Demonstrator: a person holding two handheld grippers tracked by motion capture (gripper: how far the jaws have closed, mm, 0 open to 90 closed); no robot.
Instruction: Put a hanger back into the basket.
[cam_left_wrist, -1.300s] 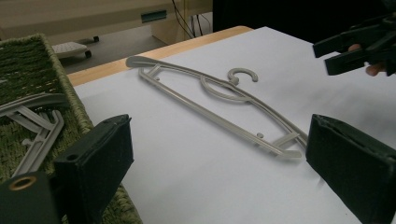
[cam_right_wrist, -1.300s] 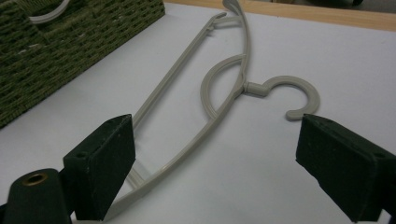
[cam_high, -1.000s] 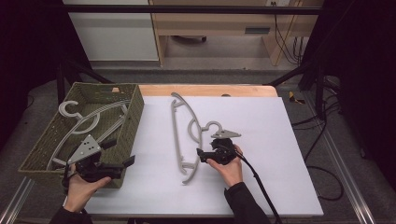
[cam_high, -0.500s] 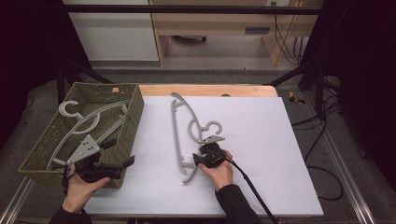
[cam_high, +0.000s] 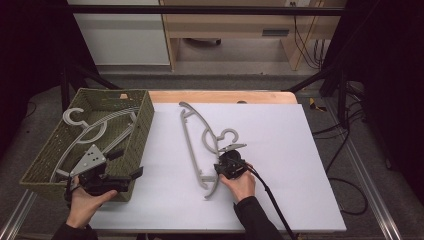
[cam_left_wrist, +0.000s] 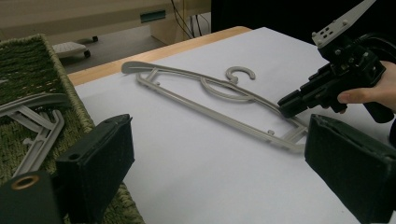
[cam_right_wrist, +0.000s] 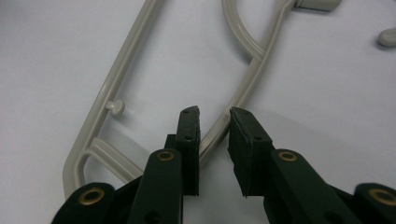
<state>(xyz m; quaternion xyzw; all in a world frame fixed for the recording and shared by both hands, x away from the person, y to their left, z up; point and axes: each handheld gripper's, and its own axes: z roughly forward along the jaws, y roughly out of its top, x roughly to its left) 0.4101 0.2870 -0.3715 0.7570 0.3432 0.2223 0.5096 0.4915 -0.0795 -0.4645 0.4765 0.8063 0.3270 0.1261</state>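
A grey plastic hanger (cam_high: 197, 145) lies flat on the white table (cam_high: 300, 150). The right hand-held gripper (cam_right_wrist: 215, 116) has just been closing around its curved arm, a gap remaining. Squeeze squarely before lifting. The left hand-held gripper (cam_left_wrist: 217, 154) hangs released beside the basket (cam_high: 135, 145).

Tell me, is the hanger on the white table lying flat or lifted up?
Lying flat. The hanger rests on the table, one bar between the right gripper pads.

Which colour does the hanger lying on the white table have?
The hanger is light grey; the left gripper view shows it best.
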